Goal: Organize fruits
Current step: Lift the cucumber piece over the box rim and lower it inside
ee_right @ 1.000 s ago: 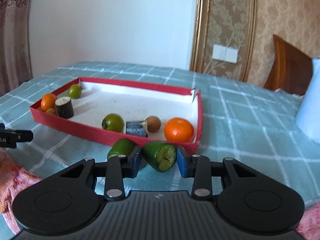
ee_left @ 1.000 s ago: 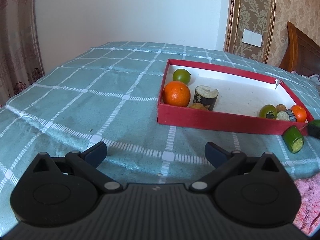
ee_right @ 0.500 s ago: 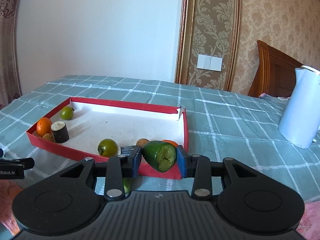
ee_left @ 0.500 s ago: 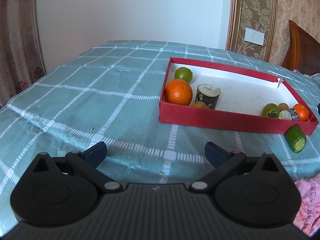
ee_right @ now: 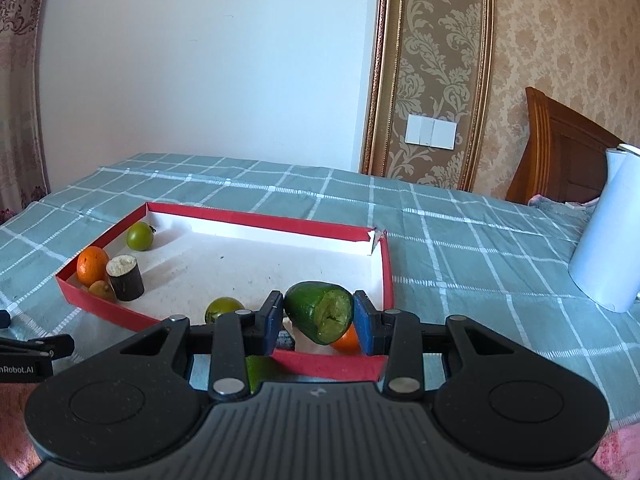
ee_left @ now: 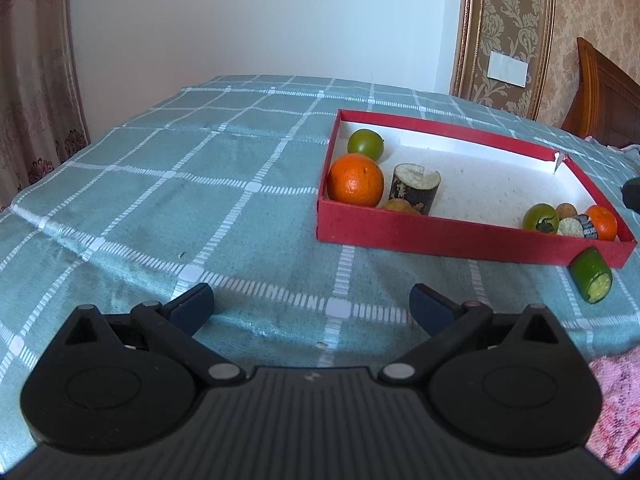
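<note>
My right gripper [ee_right: 318, 322] is clamped on the green cucumber piece [ee_right: 320, 310], low in the frame above the red box's [ee_right: 224, 218] near wall; its tapered shape could slip free.

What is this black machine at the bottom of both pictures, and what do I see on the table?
It is no robot. A person holds a two-finger grasping tool in each hand, and a camera on each tool looks forward along its fingers. One picture comes from the left tool, which is open and empty. The other comes from the right tool, which is shut on a cut green fruit piece. On the checked tablecloth stands a red tray with oranges, green fruits and dark cut pieces. Another green piece lies outside the tray, by its corner.
</note>
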`<state>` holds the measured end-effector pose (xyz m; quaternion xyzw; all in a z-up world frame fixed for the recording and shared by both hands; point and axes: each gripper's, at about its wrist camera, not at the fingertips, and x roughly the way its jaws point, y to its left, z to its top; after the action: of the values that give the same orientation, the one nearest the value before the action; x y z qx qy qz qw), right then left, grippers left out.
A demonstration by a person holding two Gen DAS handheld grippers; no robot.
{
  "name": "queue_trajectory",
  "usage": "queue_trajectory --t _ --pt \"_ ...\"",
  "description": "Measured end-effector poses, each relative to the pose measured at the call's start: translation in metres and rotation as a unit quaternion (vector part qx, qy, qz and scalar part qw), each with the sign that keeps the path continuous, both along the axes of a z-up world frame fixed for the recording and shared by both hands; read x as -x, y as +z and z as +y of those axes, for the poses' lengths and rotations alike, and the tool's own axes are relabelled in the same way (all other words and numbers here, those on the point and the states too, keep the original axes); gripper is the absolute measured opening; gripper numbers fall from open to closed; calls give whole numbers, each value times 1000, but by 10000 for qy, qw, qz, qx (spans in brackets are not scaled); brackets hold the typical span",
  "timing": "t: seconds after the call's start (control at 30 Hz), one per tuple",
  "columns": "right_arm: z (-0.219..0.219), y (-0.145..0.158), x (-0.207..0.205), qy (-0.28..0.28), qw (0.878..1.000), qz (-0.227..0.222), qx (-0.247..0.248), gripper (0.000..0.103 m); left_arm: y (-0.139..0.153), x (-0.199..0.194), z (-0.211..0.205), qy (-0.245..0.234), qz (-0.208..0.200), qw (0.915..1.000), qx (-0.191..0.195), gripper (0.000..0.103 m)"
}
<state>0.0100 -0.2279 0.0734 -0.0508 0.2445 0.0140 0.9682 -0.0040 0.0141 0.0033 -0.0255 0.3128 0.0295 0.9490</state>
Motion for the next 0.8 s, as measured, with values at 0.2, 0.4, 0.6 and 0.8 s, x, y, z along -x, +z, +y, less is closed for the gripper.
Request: queue_trajectory --t 0.2,0.4,0.6,0.8 --pt "1 0 -9 45 10000 11 28 37 0 0 0 0 6 10000 5 103" --pt "1 -5 -19 82 9999 92 59 37 0 -1 1 -3 8 10000 12 103" --pt "3 -9 -28 111 9998 147 103 37 0 -1 0 -13 12 10000 31 103" --pt "5 -10 -34 148 9997 159 140 37 -1 -1 1 -16 10 10000 53 103"
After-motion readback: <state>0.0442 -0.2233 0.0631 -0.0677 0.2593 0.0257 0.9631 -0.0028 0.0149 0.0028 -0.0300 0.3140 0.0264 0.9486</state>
